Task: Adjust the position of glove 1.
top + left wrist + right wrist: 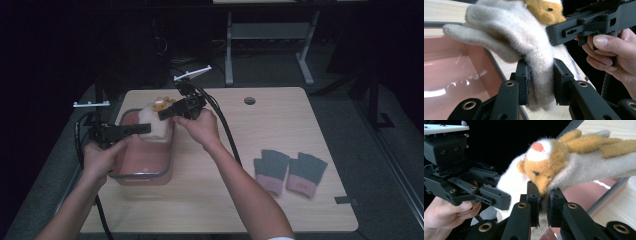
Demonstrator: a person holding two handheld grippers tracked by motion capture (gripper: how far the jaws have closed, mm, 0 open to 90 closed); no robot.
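A cream woolly glove [156,124] with an orange bear face [161,104] hangs over the far end of a pink see-through tub [142,172]. Both grippers hold it. My left gripper [144,128] comes in from the left, and its pads are shut on the glove's cuff end [541,85]. My right gripper [166,113] reaches from the right, shut on the glove [544,202] just under the bear's head [544,162]. In the left gripper view the right gripper [586,26] sits close above the glove [524,37]. The left gripper [496,198] appears at the left of the right gripper view.
The tub's inside [454,75] holds nothing I can see. A pair of grey gloves with pink cuffs [289,171] lies on the wooden table [240,195] at the right. A cable hole [249,100] is near the far edge. Cables trail from both grippers.
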